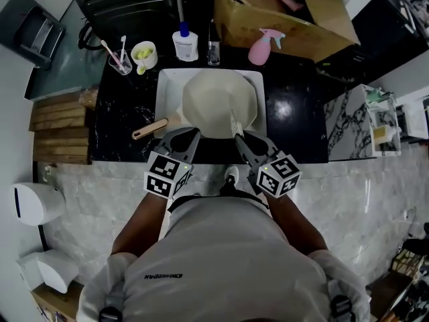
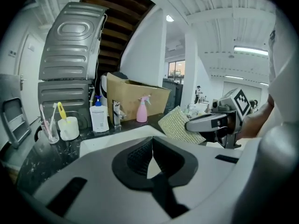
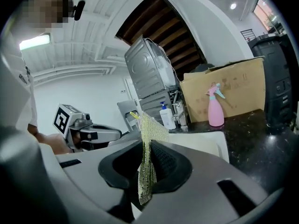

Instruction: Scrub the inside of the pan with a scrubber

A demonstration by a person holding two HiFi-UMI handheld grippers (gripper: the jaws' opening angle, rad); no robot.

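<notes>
Hovering at the near edge of the sink (image 1: 165, 86), the right tool (image 1: 241, 138) was clamped on the scrubber (image 1: 236, 122), held upright. The pan (image 1: 216, 99) lay straight ahead of both tools, inside the sink, w/ its wooden handle (image 1: 151, 129) running out left toward the left tool (image 1: 190, 138), which was shut & empty. Right tool sat nearer the bowl.

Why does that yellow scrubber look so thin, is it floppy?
Probably bendy: the scrubber is a thin mesh sheet, pinched flat in the right gripper. Likely light, since it stands up from the grip without drooping. Its rough weave probably won't slip.
</notes>
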